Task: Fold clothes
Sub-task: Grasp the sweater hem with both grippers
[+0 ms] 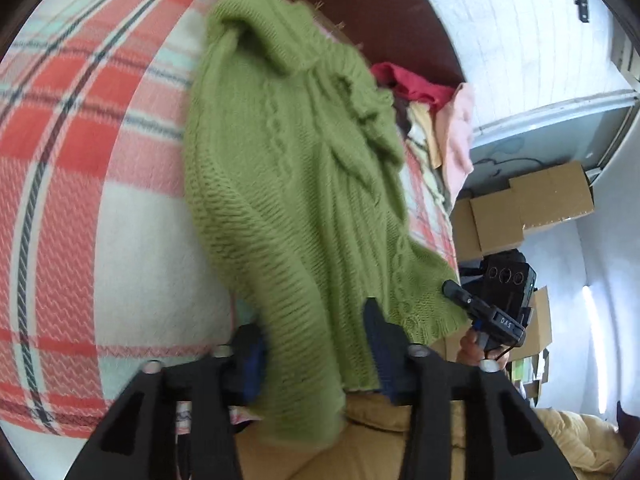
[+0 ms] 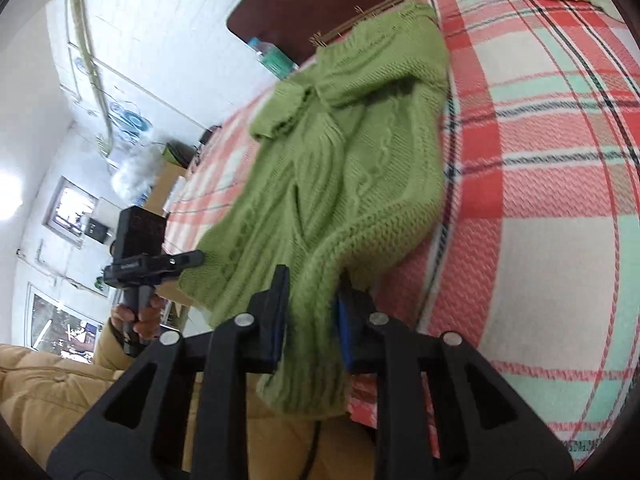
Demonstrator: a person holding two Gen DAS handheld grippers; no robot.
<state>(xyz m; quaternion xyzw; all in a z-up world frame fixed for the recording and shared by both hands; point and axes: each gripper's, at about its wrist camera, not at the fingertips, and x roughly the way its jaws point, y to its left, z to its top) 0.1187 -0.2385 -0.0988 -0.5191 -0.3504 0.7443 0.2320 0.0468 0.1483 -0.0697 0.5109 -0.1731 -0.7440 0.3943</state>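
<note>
A green cable-knit sweater (image 1: 288, 160) lies lengthwise on the plaid bed, collar at the far end, its hem drawn over the near edge. In the left wrist view my left gripper (image 1: 312, 344) stands open, with one hem corner hanging loosely between its blue pads. In the right wrist view the sweater (image 2: 360, 152) runs down into my right gripper (image 2: 312, 312), which is open around the other hem corner. The cloth fills much of each gap, and I see no pinch. A hand (image 2: 136, 320) holds the left tool's handle at the left.
The red, white and mint plaid blanket (image 1: 80, 160) covers the bed. A pile of other clothes (image 1: 424, 92) sits by the dark headboard (image 1: 380, 8). Cardboard boxes (image 1: 532, 200) stand beside the bed. The person's tan padded jacket (image 2: 40, 380) is close below the grippers.
</note>
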